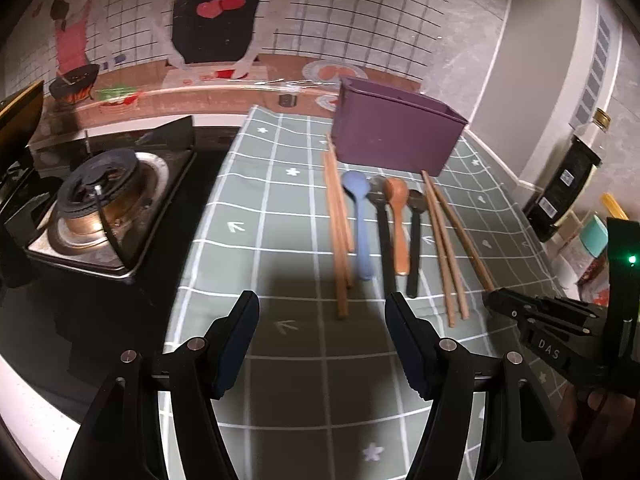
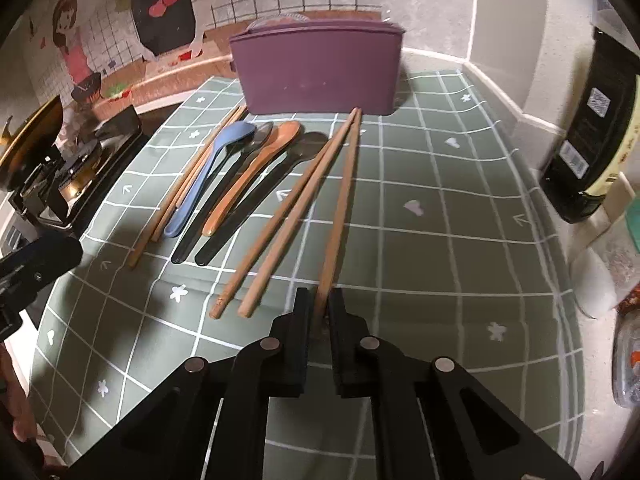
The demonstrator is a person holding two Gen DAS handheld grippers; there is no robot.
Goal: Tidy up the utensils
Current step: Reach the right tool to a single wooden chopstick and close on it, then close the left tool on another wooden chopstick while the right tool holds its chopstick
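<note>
A purple bin (image 1: 394, 132) (image 2: 318, 68) stands at the back of a green checked mat (image 1: 288, 216) (image 2: 440, 208). In front of it lie wooden chopsticks (image 1: 338, 232) (image 2: 188, 184), a blue spoon (image 1: 360, 220) (image 2: 208, 176), a brown wooden spoon (image 1: 400, 224) (image 2: 250, 176) and two black spoons (image 1: 384, 232) (image 2: 256, 208). My right gripper (image 2: 320, 304) is shut on the near end of the rightmost chopstick (image 2: 340, 208); two more chopsticks (image 2: 280, 220) lie beside it. My left gripper (image 1: 322, 332) is open and empty, short of the utensils' near ends.
A gas stove (image 1: 100, 204) sits left of the mat. A dark bottle (image 1: 568, 188) (image 2: 596, 132) and packages (image 2: 628, 320) stand along the right wall. The right gripper's body (image 1: 560, 332) shows in the left wrist view.
</note>
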